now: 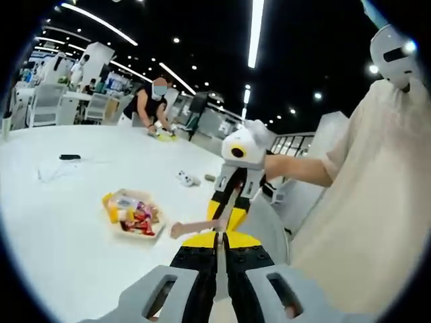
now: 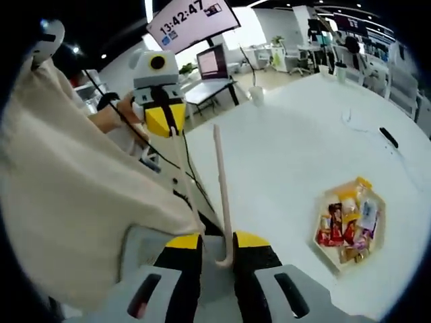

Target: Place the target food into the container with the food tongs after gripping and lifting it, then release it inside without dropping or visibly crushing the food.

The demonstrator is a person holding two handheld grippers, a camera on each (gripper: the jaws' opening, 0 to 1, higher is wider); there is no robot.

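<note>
Left hand-held gripper (image 1: 220,252) and right hand-held gripper (image 2: 217,254) both clenched on beige food tongs (image 2: 221,195), snack tray (image 2: 350,225) on white table (image 2: 296,148) near its edge

Snacks in the tray (image 1: 159,227) perhaps wrapped, too small.

We hold our left claw (image 1: 220,252) with its jaws drawn nearly together, a thin pale strip between them. Our right claw (image 2: 217,250) clamps the end of the food tongs (image 2: 221,195) (its jaws stand slightly apart around it). In the left gripper view our bare forearm (image 1: 300,168) reaches in from a loose pale sleeve (image 1: 377,175) toward the table's near edge.
</note>
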